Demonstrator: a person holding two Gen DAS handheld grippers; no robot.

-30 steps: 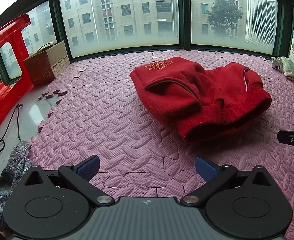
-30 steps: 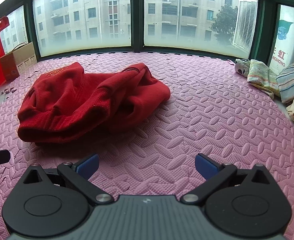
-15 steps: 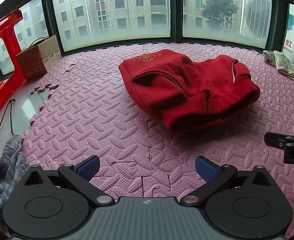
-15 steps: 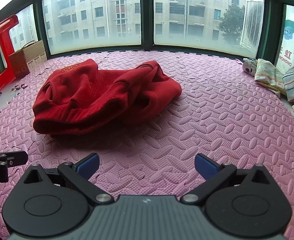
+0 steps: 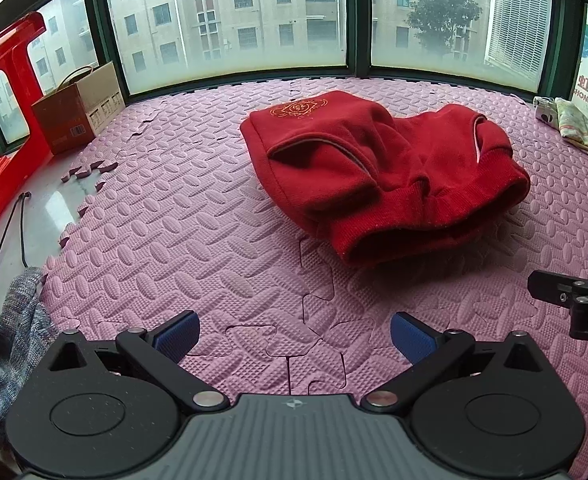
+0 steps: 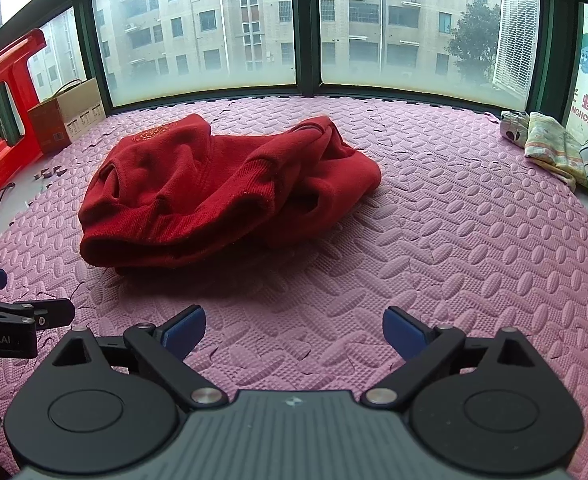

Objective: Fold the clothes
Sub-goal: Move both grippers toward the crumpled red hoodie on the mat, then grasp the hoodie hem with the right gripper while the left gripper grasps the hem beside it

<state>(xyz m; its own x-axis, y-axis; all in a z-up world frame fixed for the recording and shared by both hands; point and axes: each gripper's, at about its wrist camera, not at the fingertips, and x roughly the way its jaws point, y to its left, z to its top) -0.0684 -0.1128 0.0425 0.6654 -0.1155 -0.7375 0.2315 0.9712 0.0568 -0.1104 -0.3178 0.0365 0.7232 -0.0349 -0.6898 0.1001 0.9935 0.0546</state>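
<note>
A home's glazed balcony: pink foam mat, apartment blocks outside.

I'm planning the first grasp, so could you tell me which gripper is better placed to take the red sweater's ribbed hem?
Probably the left gripper: the red sweater's ribbed hem opens toward it, nearer.

Red sweater: crumpled heap on pink foam mat, gold emblem near its far left edge. Right gripper: nearer than the sweater, apart from it, jaws wide, closing, nothing between them. Left gripper: near-left of sweater. Cardboard box: far-left. Folded cloths: far-right.
</note>
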